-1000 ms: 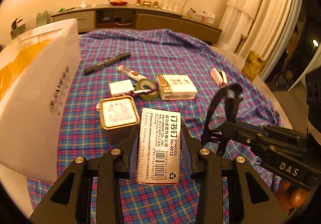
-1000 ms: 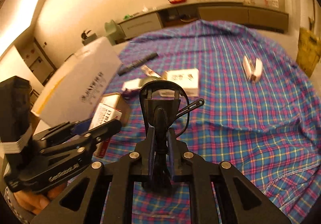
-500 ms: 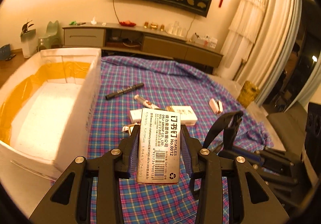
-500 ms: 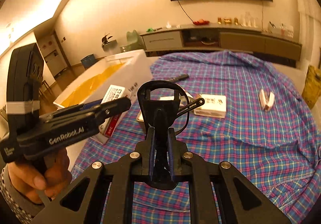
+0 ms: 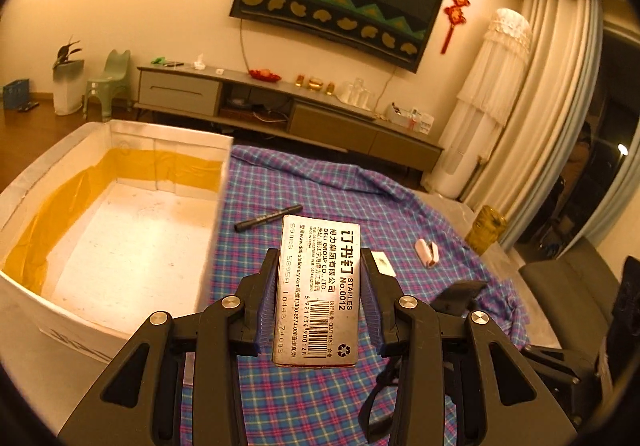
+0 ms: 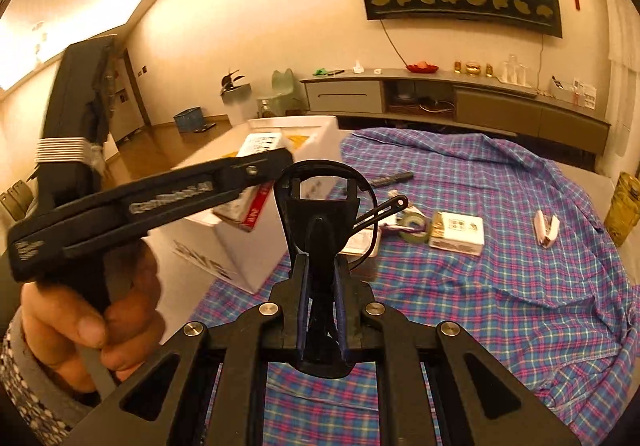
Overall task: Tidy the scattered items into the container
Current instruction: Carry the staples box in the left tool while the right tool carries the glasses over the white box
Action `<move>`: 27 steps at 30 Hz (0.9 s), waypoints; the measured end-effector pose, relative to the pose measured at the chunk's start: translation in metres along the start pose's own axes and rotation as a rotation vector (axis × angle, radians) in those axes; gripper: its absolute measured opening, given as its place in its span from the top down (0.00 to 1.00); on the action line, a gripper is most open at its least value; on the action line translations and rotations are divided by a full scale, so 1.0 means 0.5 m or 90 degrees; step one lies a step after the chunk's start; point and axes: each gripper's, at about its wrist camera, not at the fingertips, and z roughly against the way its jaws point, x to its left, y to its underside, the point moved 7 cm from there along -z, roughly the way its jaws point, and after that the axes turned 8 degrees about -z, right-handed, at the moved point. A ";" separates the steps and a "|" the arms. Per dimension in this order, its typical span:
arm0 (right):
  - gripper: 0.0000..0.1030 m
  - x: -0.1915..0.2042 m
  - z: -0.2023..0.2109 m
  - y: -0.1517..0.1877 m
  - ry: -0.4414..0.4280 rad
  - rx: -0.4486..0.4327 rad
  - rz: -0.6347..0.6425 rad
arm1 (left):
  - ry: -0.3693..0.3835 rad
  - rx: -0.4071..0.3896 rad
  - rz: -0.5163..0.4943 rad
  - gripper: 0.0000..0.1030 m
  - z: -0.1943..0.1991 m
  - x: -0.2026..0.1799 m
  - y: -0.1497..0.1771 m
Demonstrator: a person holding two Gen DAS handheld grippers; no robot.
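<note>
1. Two grippers are loaded. My left gripper [image 5: 318, 298] pinches a box of staples [image 5: 316, 290] by its long sides, label up, its long axis running straight out along the fingers at lower centre of the left wrist view.
2. My right gripper [image 6: 320, 278] is clamped on a black tool [image 6: 324, 222] with a loop-shaped head, standing up the middle of the right wrist view; I judge it a stapler or punch but cannot be sure.
3. The relation that counts: the white container [image 5: 120, 230] lies to the left of the staples in the left wrist view, its near-right wall just beside the left finger, open top up, white floor bare as far as I see.
4. In the right wrist view the staples already hang over the container's rim at centre left, so I judge the left hand the nearer one and a short move left and down enough before letting go.
5. Farther out on the plaid cloth [image 6: 500, 278] lie a roll of tape [image 6: 414, 224], a white carton [image 6: 458, 232], a black marker [image 5: 268, 218] and a small white clip-like item [image 6: 546, 226], well apart from the container.
</note>
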 end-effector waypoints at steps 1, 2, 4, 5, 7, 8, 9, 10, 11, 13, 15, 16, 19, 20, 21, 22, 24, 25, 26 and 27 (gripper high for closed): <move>0.88 0.010 -0.003 -0.003 -0.003 0.000 0.004 | -0.003 -0.001 0.005 0.62 0.003 0.010 -0.001; 0.88 0.018 -0.004 -0.004 -0.005 0.000 0.007 | -0.006 -0.003 0.012 0.62 0.006 0.021 -0.002; 0.88 0.042 -0.008 -0.010 -0.013 0.000 0.015 | -0.009 -0.006 0.023 0.62 0.014 0.040 -0.004; 0.88 0.050 -0.011 -0.012 -0.015 -0.001 0.018 | -0.012 -0.010 0.028 0.62 0.018 0.050 -0.006; 0.88 0.071 -0.016 -0.018 -0.021 -0.002 0.025 | -0.016 -0.016 0.038 0.62 0.027 0.066 -0.010; 0.88 0.079 -0.018 -0.021 -0.022 -0.002 0.029 | -0.016 -0.020 0.044 0.62 0.033 0.073 -0.013; 0.88 0.086 -0.020 -0.024 -0.023 -0.003 0.032 | -0.017 -0.025 0.049 0.62 0.039 0.081 -0.016; 0.88 0.094 -0.024 -0.029 -0.026 -0.003 0.035 | -0.018 -0.029 0.054 0.62 0.044 0.087 -0.019; 0.88 0.100 -0.026 -0.032 -0.028 -0.004 0.038 | -0.017 -0.034 0.060 0.62 0.050 0.094 -0.023; 0.88 0.112 -0.030 -0.038 -0.030 -0.006 0.044 | -0.018 -0.044 0.067 0.62 0.060 0.104 -0.029; 0.88 0.121 -0.034 -0.044 -0.032 -0.008 0.048 | -0.020 -0.052 0.072 0.62 0.069 0.115 -0.037; 0.88 0.126 -0.036 -0.047 -0.034 -0.008 0.049 | -0.021 -0.056 0.074 0.62 0.072 0.120 -0.040; 0.88 0.139 -0.040 -0.058 -0.037 -0.010 0.056 | -0.027 -0.061 0.088 0.62 0.077 0.138 -0.045; 0.88 0.143 -0.041 -0.061 -0.039 -0.011 0.058 | -0.027 -0.062 0.093 0.62 0.078 0.144 -0.046; 0.88 0.147 -0.041 -0.064 -0.040 -0.011 0.060 | -0.028 -0.063 0.099 0.62 0.079 0.150 -0.047; 0.88 0.152 -0.042 -0.069 -0.042 -0.012 0.062 | -0.030 -0.064 0.105 0.62 0.080 0.156 -0.047; 0.88 0.158 -0.042 -0.076 -0.045 -0.013 0.067 | -0.030 -0.066 0.114 0.62 0.081 0.165 -0.049; 0.88 0.162 -0.042 -0.081 -0.046 -0.013 0.070 | -0.030 -0.067 0.119 0.62 0.081 0.170 -0.049; 0.88 0.164 -0.043 -0.086 -0.047 -0.014 0.072 | -0.030 -0.067 0.122 0.62 0.081 0.175 -0.049; 0.88 0.167 -0.044 -0.091 -0.048 -0.015 0.075 | -0.030 -0.068 0.125 0.62 0.082 0.179 -0.049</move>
